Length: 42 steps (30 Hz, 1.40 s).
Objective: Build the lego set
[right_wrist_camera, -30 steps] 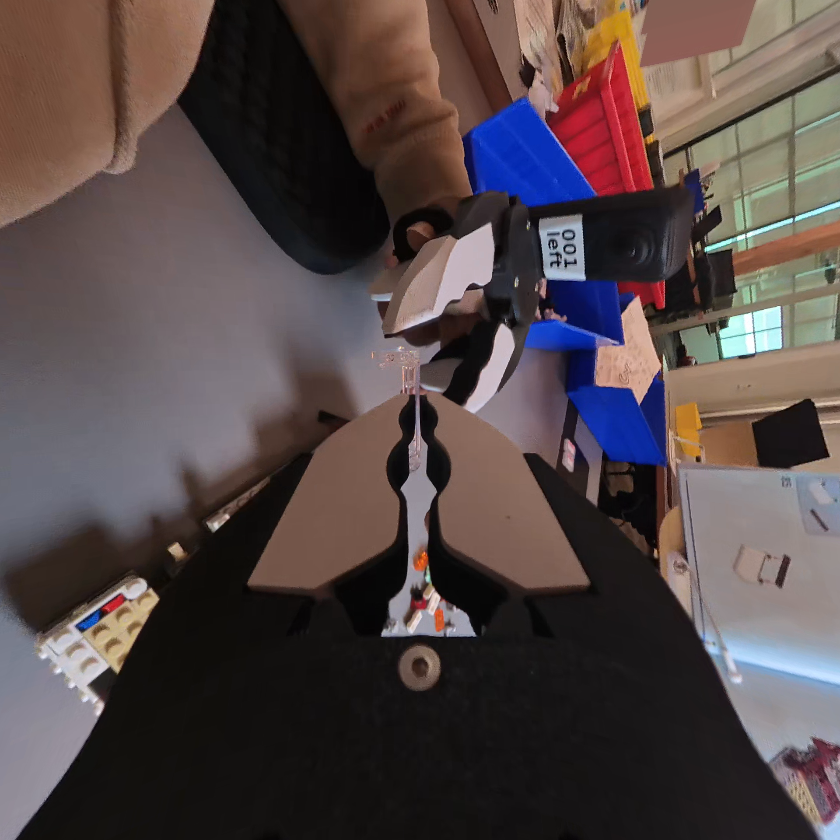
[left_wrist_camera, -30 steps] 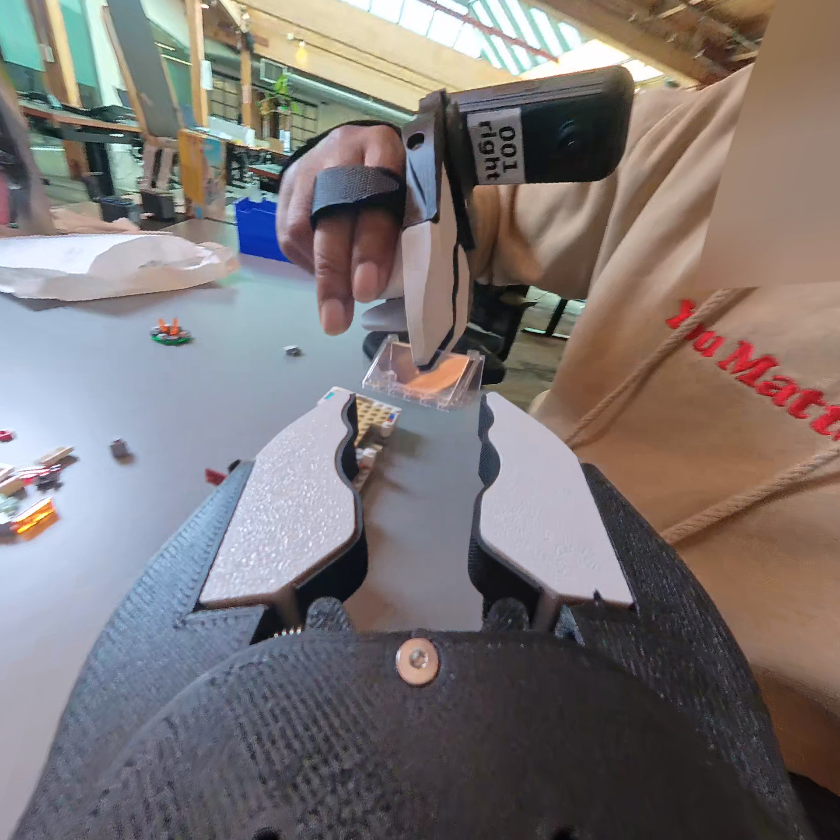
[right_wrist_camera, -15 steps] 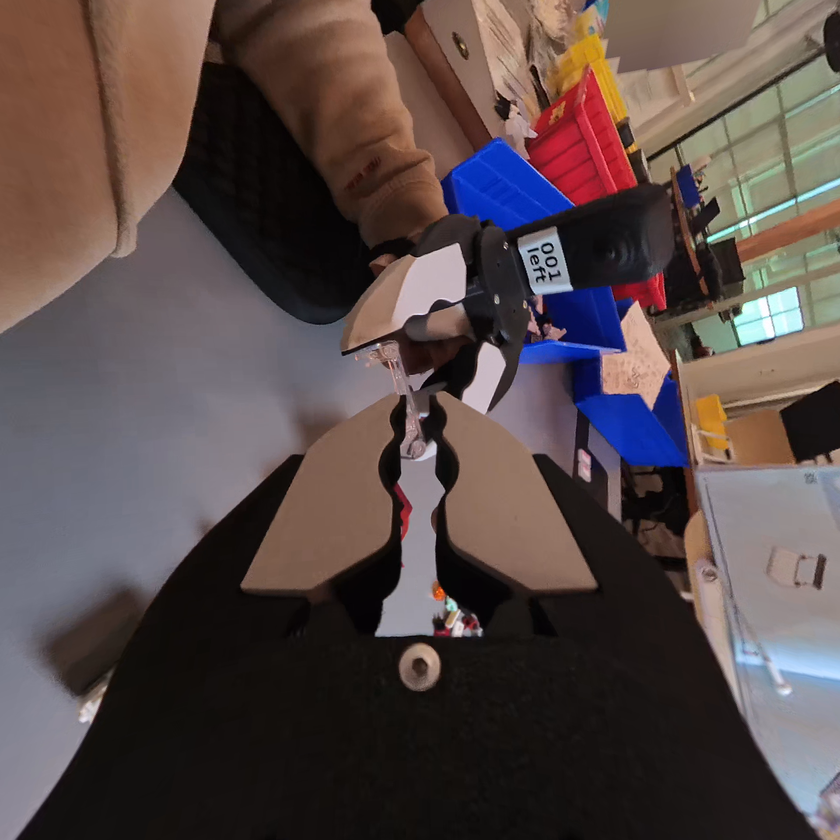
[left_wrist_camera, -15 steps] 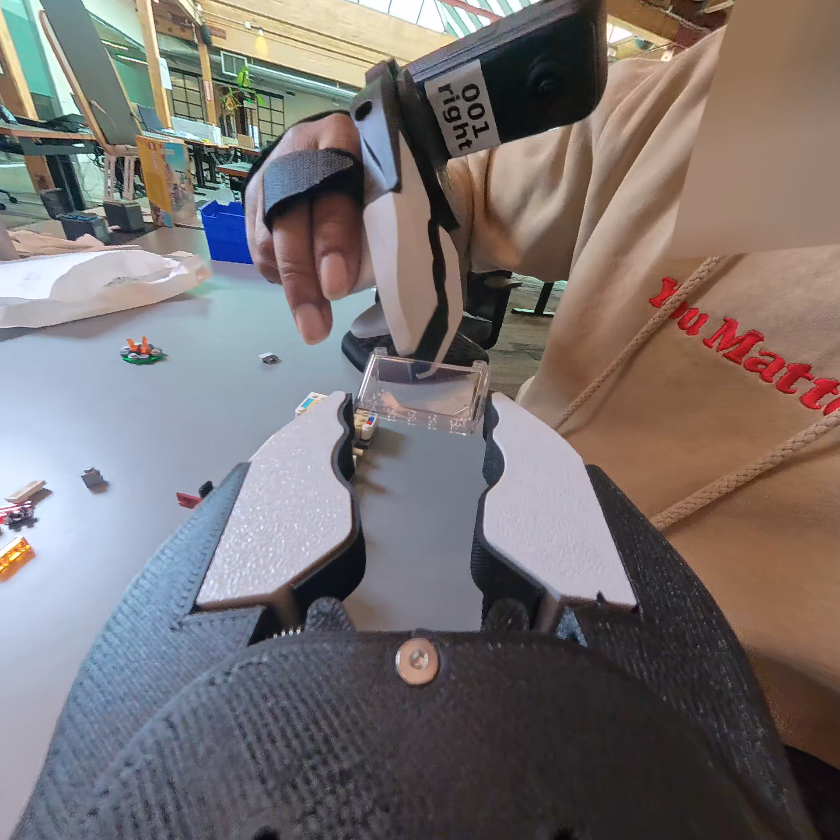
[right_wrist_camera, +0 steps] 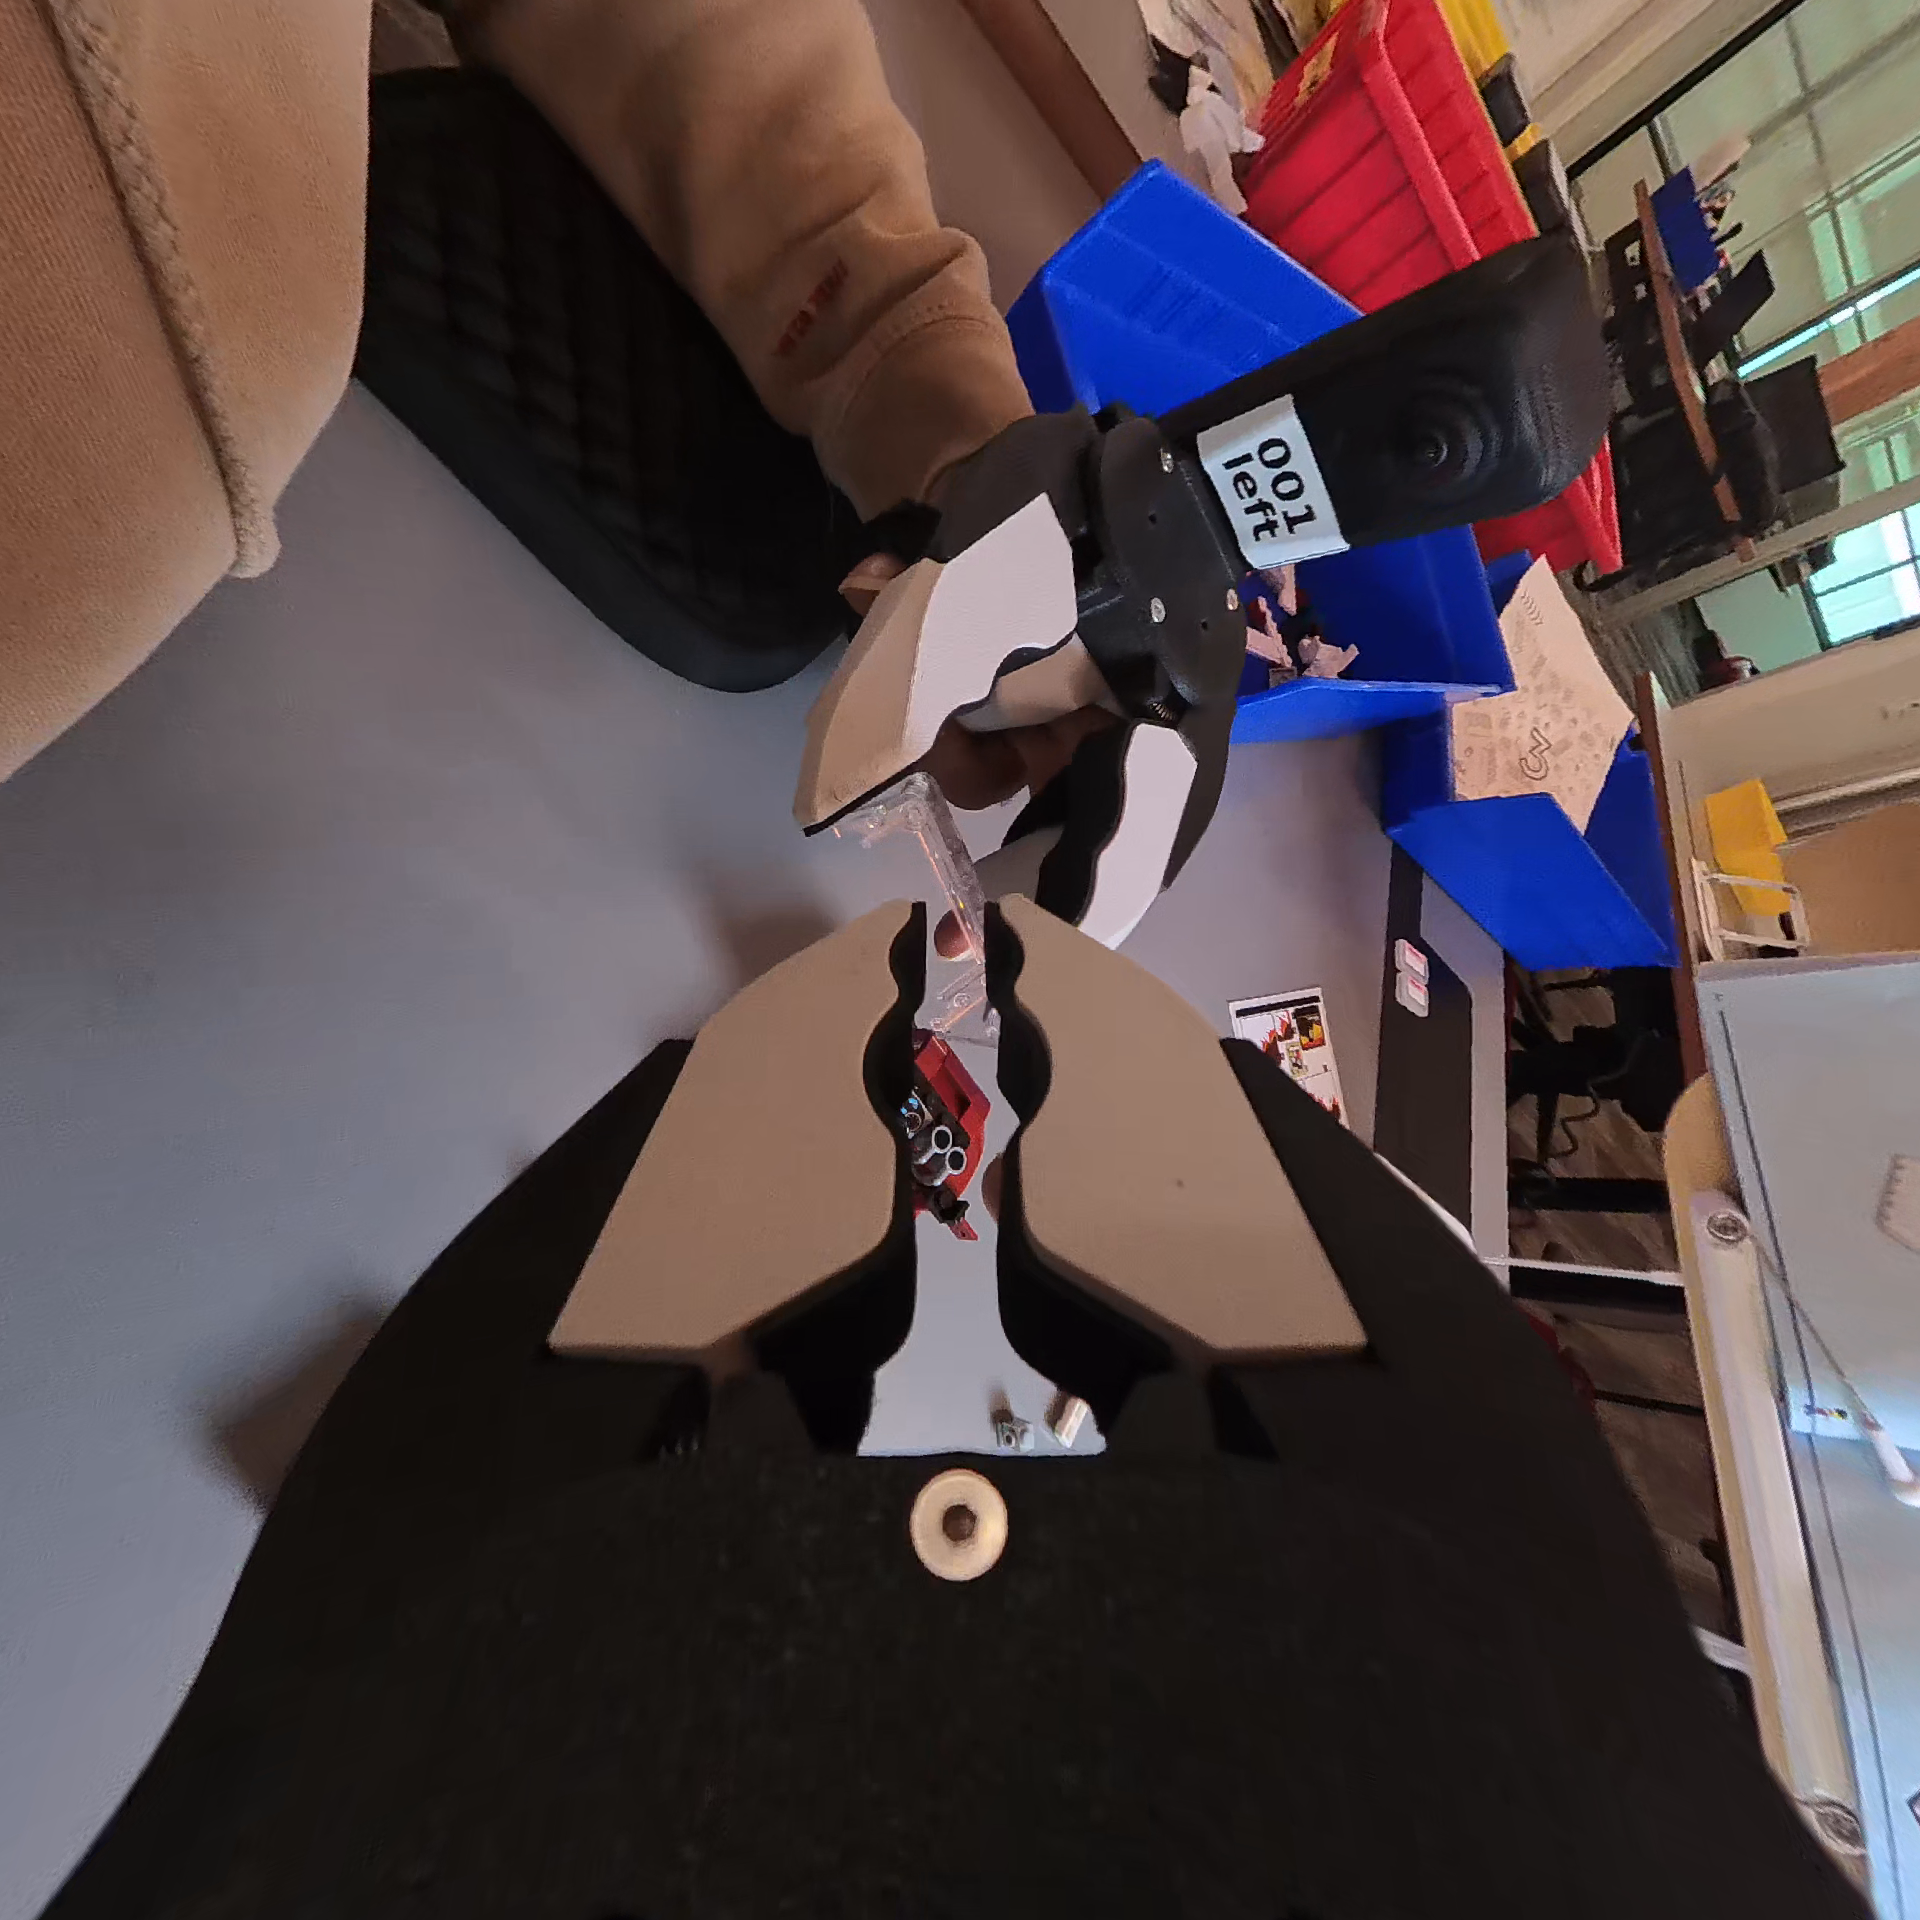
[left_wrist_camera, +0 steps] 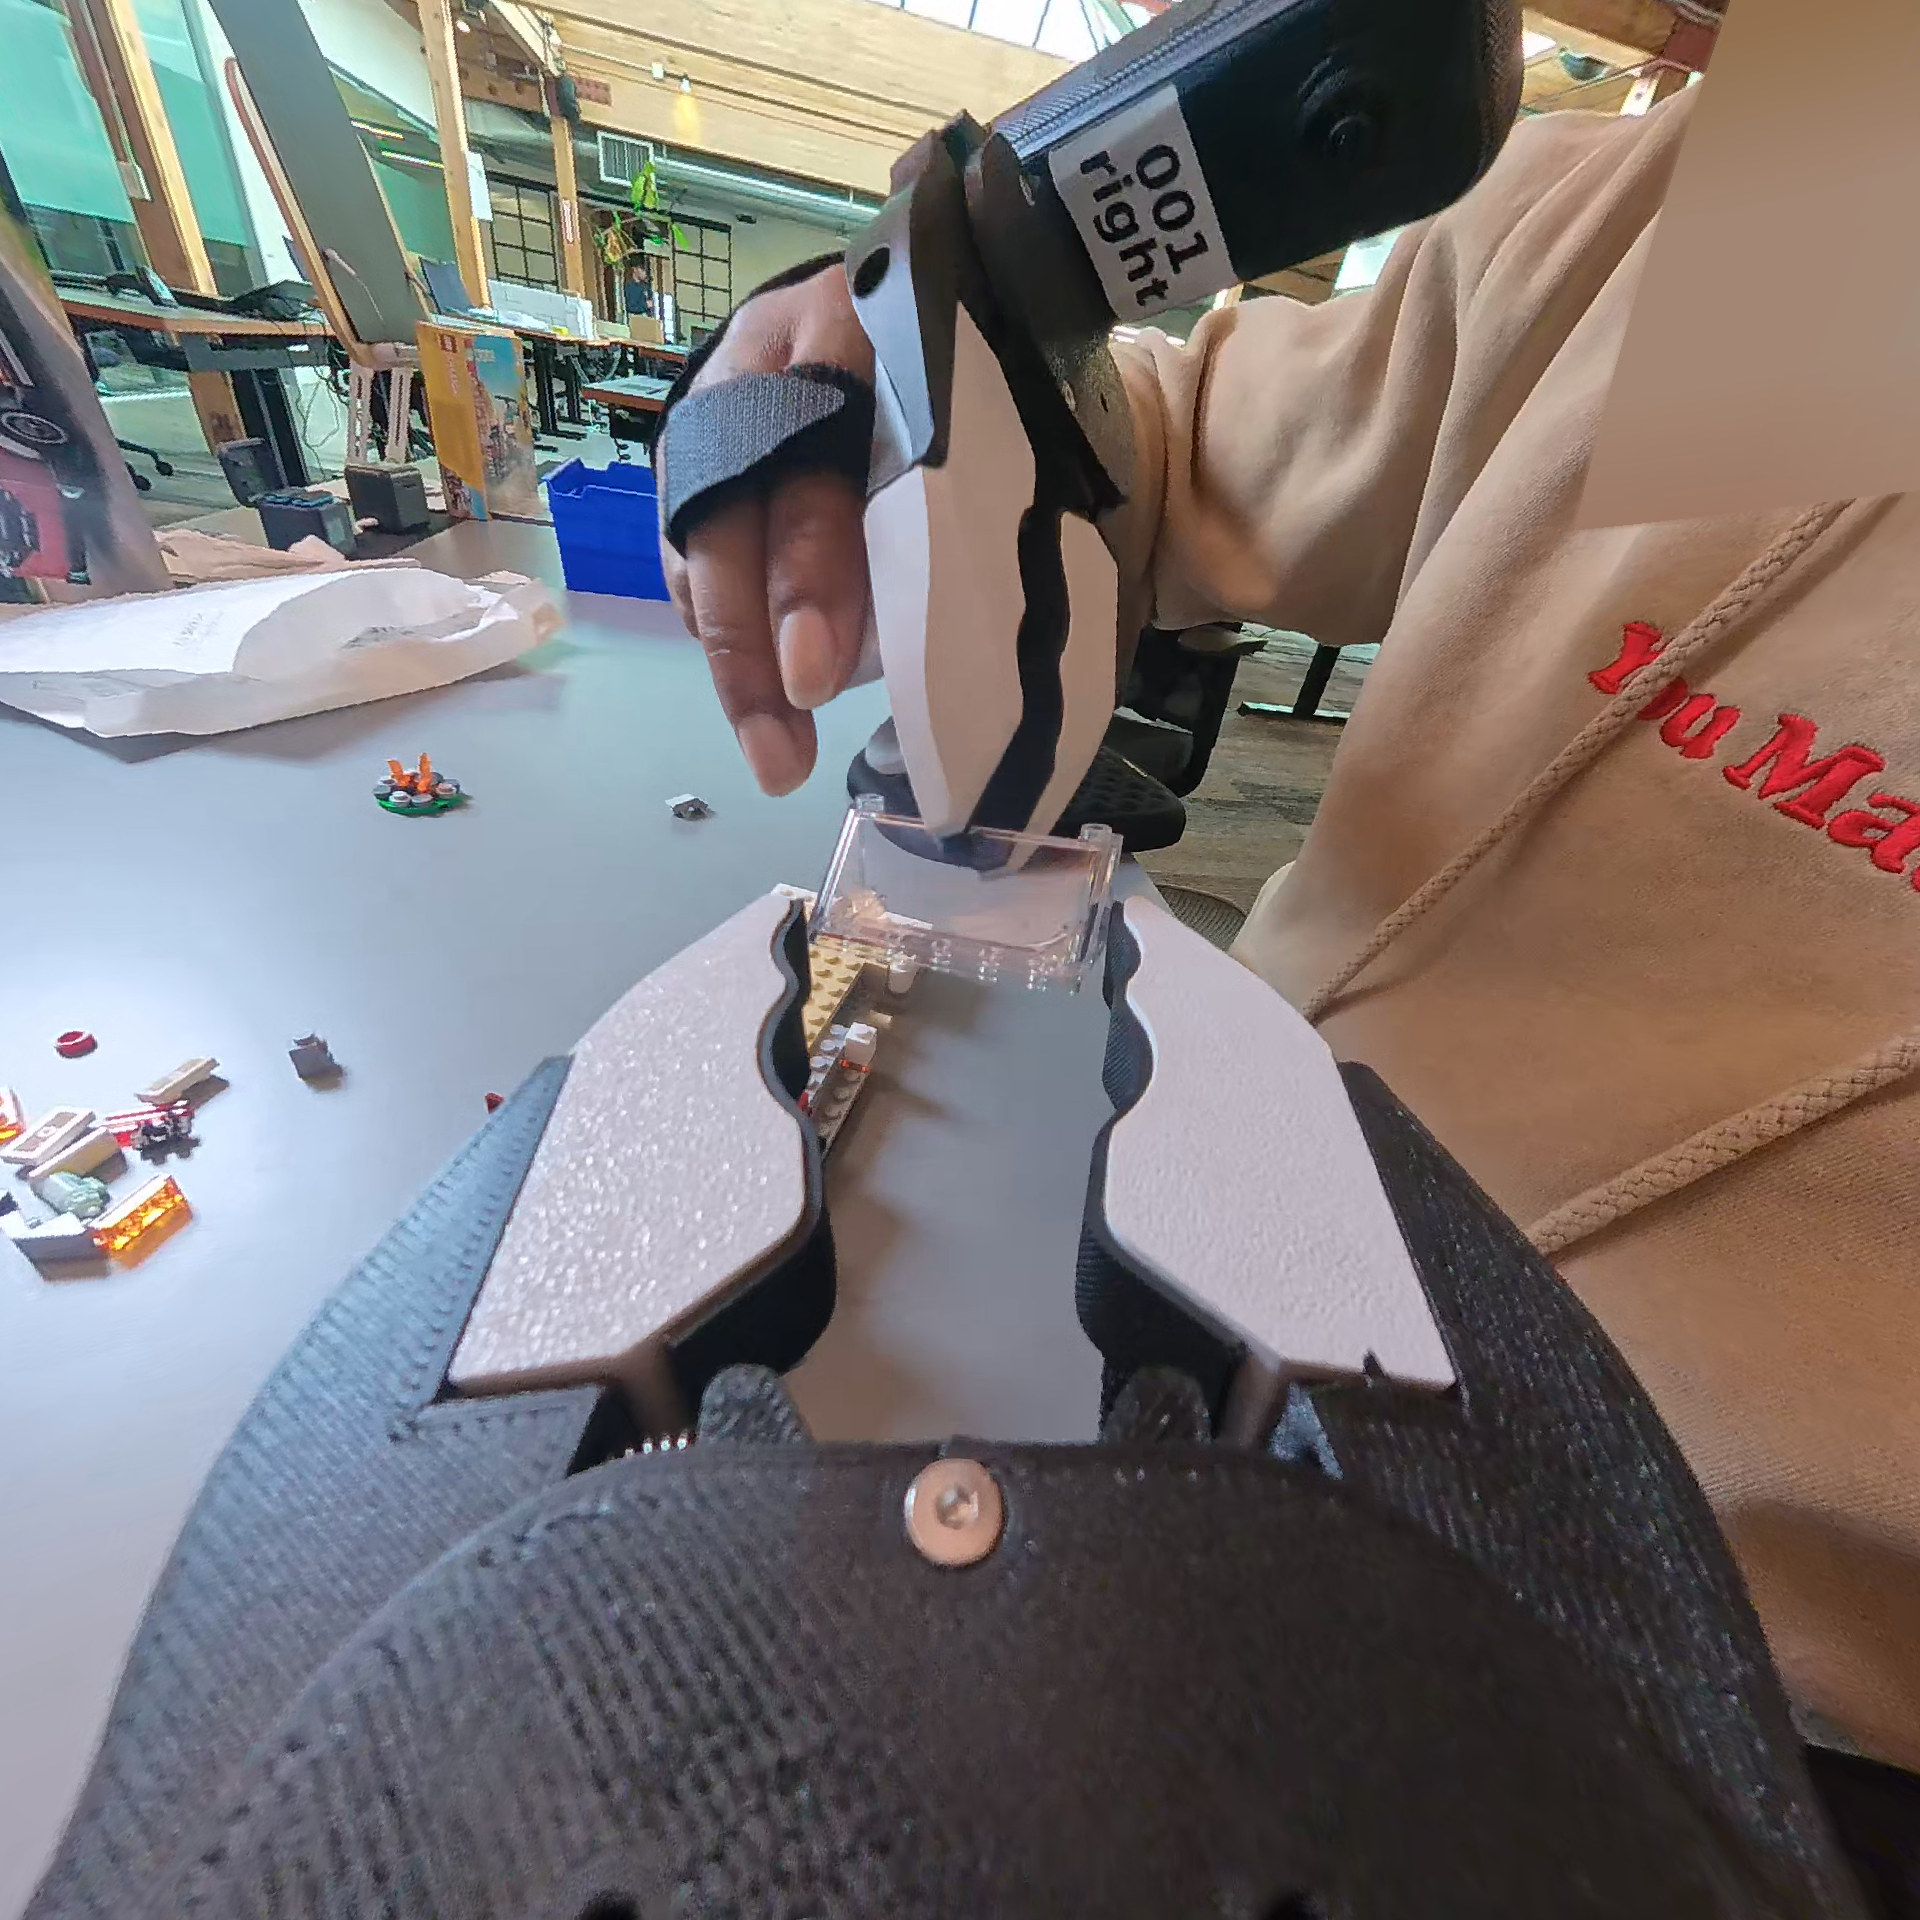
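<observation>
Two tools share one clear panel (left_wrist_camera: 961,914): left tool (left_wrist_camera: 951,940) pinches its ends; right tool (right_wrist_camera: 951,920), from 12 o'clock, stands slightly open around its upper edge.

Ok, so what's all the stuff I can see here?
Clear window piece: one, see-through, between the left tool's fingertips.
Tan plate: one, tan, on the table under that piece.
Loose bricks: several, mixed colours, table's left.
Round piece: one, green with orange, farther back.
Paper bag: one, white, far left.
Bins: several, blue and red, beyond the table.
Table: one, grey.
Left tool: one, black and white.
Right tool: one, tips at the clear piece's top edge.
Hand: one, strapped to the right tool.
</observation>
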Tool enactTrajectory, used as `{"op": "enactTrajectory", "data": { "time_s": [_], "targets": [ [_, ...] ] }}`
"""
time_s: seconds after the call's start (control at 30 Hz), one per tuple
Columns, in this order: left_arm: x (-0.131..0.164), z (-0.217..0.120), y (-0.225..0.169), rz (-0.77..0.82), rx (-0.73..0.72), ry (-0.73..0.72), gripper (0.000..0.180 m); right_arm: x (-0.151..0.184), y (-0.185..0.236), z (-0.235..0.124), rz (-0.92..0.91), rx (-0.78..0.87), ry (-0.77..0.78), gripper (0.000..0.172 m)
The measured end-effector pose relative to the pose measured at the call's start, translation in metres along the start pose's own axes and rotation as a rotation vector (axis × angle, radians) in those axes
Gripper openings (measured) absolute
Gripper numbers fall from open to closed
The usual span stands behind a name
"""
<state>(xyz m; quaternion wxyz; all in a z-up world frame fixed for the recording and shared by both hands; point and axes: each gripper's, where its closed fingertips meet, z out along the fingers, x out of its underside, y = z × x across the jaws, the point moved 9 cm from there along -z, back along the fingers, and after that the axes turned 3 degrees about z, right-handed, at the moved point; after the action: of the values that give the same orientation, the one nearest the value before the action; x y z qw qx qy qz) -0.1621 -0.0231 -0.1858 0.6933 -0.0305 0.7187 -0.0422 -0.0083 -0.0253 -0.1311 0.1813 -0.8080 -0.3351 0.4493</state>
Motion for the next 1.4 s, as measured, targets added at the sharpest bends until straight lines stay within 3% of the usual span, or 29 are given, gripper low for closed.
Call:
{"op": "enactTrajectory", "data": {
  "time_s": [0.13,1.4],
  "targets": [
    [0.002,0.001,0.000,-0.005,0.008,0.012,0.055,0.000,-0.001,0.003,-0.014,-0.007,-0.001,0.005],
    [0.014,0.000,0.015,-0.013,-0.123,0.112,0.053,0.037,0.003,0.009,0.007,-0.003,0.056,0.002]
  ]
}}
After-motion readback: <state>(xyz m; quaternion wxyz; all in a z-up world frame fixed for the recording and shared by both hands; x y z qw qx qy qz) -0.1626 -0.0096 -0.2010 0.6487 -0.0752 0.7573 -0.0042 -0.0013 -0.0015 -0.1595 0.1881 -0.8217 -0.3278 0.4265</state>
